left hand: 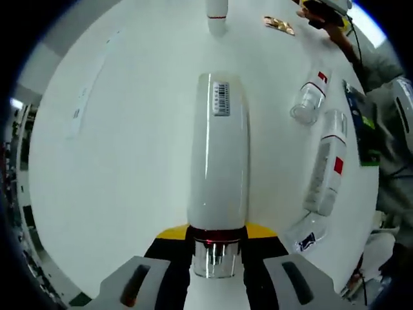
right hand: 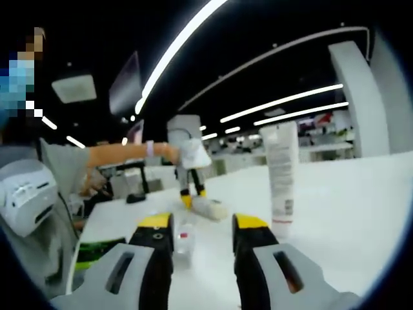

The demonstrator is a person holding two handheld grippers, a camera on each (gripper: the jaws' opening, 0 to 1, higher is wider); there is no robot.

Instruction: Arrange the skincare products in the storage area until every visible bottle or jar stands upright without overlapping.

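My left gripper (left hand: 216, 236) is shut on the silver cap end of a large white bottle (left hand: 218, 155), which points away from me over the white table (left hand: 129, 194). In the right gripper view that left gripper (right hand: 191, 197) stands over the same white bottle (right hand: 210, 208), which lies low on the table. My right gripper (right hand: 202, 226) is open, and a small clear bottle with a red label (right hand: 184, 240) lies on the table between its jaws, untouched. A tall white tube (right hand: 282, 174) stands upright just to the right.
Three more products lie flat at the right: a small red-marked bottle (left hand: 310, 98), a long white tube (left hand: 327, 171) and a small clear jar (left hand: 308, 236). Another bottle (left hand: 217, 14) stands at the far edge beside a gold wrapper (left hand: 279, 24). A person's arm (right hand: 122, 154) reaches across.
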